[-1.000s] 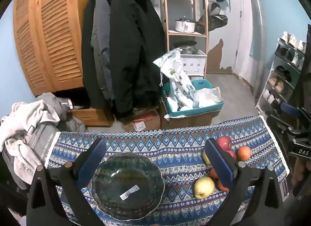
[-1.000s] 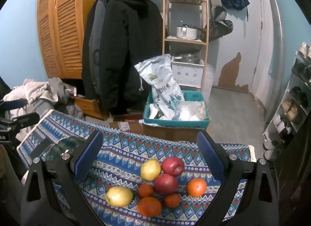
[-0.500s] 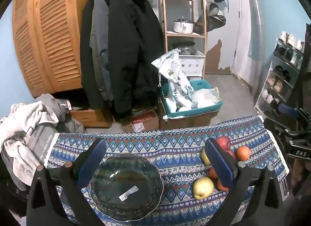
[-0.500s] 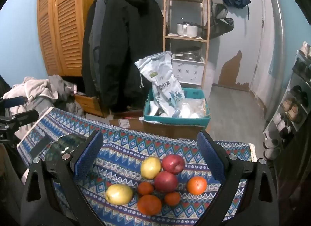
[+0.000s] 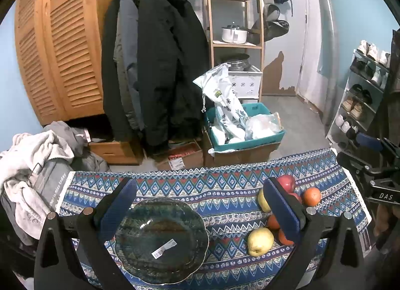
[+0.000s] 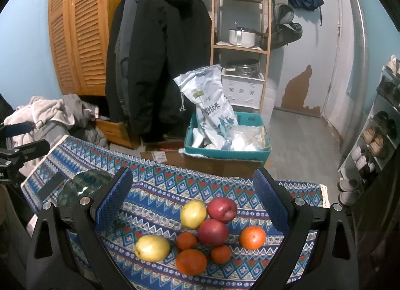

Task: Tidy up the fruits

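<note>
Fruits [image 6: 207, 232] sit bunched on the cloth [image 6: 160, 180] right between your R claw's [image 6: 192, 200] wide-open, empty fingers, w/ the dark plate [image 5: 160, 237] likewise centred under your wide, empty L claw [image 5: 200, 207], so pick & drop look lined up.

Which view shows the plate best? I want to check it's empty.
The left wrist view: the plate lies whole, bare except a sticker. The right wrist view shows only its edge behind a finger.
</note>
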Tool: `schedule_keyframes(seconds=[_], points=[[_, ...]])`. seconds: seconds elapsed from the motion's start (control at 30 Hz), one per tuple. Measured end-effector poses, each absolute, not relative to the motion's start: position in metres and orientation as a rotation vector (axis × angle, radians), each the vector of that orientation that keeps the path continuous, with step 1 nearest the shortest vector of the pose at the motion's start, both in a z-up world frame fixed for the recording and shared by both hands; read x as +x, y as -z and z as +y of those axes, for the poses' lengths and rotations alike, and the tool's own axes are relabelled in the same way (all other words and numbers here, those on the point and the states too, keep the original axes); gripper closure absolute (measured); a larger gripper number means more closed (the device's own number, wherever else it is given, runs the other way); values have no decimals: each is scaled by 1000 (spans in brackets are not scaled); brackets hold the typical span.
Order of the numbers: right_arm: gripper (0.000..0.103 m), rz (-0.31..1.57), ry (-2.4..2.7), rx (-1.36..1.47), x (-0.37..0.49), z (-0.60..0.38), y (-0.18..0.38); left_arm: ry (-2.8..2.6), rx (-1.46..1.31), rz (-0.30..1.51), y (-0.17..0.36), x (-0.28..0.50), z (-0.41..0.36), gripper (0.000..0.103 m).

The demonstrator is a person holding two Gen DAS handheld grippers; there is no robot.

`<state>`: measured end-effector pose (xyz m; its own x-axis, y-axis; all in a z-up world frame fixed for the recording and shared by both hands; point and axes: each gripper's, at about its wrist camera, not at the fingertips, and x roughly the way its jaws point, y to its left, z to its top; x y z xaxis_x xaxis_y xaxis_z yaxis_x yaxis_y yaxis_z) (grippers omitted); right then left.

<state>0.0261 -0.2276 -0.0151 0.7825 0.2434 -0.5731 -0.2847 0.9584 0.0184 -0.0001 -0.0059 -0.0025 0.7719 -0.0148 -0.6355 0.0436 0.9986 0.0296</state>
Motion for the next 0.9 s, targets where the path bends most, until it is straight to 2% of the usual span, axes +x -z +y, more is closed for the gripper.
schedule_keyframes(seconds=[0.9], points=[[8,613,-286,-70,27,-229,15,36,35,702,5,0,-7,1]])
